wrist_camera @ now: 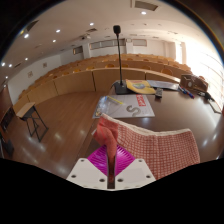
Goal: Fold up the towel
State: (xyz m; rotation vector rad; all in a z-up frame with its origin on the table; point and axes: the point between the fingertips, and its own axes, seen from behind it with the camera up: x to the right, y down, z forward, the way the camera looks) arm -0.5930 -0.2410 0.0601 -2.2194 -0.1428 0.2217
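While lifted well above the bench (70, 120), the tool (111, 163) pinches a red-and-white checked towel (155, 148), fingers pressed together on its edge, magenta pads (100, 160) nearly touching. Towel hangs from the fingers to one side, draped and bunched, not flat. Farther off the bench carries a mic stand (117, 55) and colourful sheets (141, 88). Judged mid-fold: an edge is being carried, the fold isn't laid down, and flattening is left.

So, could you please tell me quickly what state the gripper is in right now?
Gripper: shut on the red-and-white checked towel, its fingers pinching an edge and holding it up off the table.
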